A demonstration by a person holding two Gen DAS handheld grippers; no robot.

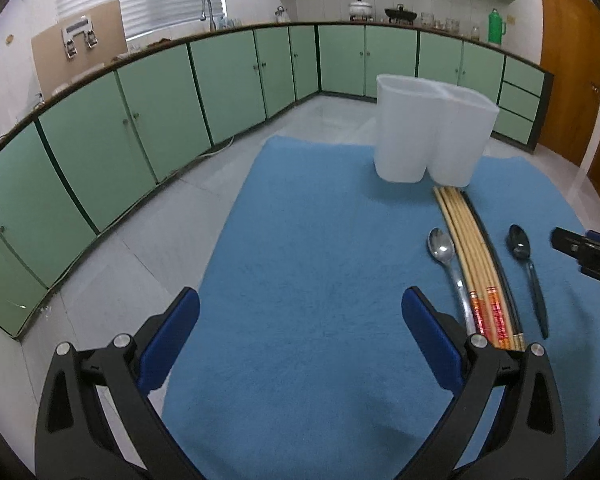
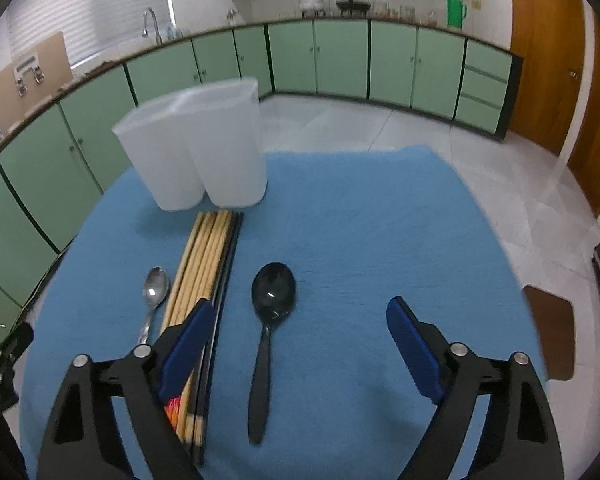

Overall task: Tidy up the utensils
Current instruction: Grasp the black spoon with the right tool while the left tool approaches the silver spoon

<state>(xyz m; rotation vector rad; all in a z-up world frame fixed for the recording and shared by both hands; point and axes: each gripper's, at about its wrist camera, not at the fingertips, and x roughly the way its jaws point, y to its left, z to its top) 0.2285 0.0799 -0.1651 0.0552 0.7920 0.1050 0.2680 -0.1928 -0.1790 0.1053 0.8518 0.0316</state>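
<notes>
In the left wrist view, the left gripper (image 1: 300, 312) is being held above the blue cloth (image 1: 320, 280) with its fingers spread wide and nothing between them. A white holder (image 1: 428, 136) is standing at the far edge. The chopsticks (image 1: 476, 264) are lying just before it, flanked by a steel spoon (image 1: 446, 258) and a black spoon (image 1: 526, 268).

In the right wrist view, the right gripper (image 2: 300, 332) is likewise being held apart and empty, with the black spoon (image 2: 268, 328) lying between its fingers on the cloth (image 2: 380, 232). The chopsticks (image 2: 204, 268) are lying beside its left finger, below the holder (image 2: 200, 148).
</notes>
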